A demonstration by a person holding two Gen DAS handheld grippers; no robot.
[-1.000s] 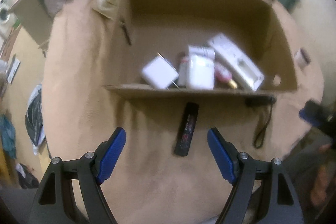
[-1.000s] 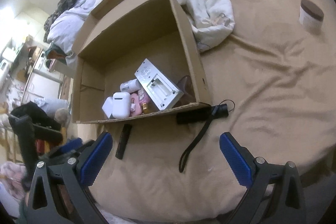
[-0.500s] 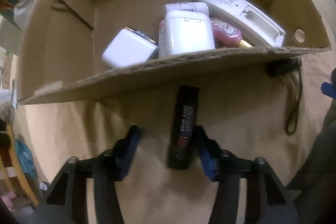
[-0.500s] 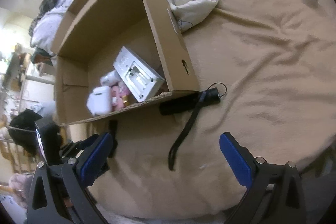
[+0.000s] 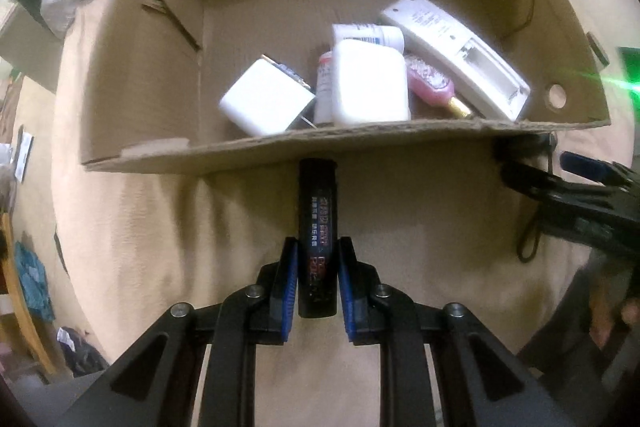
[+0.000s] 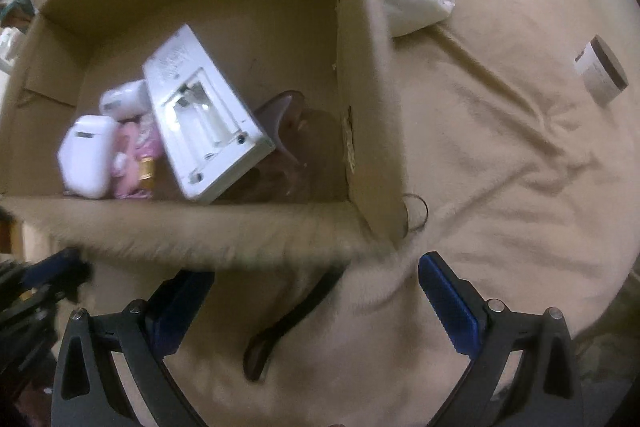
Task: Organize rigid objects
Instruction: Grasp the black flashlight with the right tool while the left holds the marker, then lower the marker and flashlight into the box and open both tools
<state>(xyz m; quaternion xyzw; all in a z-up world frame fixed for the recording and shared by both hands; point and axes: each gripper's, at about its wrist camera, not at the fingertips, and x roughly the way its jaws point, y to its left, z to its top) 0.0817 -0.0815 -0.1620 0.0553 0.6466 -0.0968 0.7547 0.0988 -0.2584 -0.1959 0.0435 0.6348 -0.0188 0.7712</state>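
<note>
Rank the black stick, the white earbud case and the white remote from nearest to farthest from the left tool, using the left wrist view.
1. Black stick: between the left tool's pads, on the blanket.
2. White earbud case: inside the cardboard box, behind its near wall.
3. White remote: deeper in, right side.

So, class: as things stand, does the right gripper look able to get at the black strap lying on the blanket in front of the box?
Probably yes. The right gripper hangs open over the black strap, which lies bare on the blanket between its fingers. The cardboard box sits just beyond, so its blurred front wall could crowd the approach.
</note>
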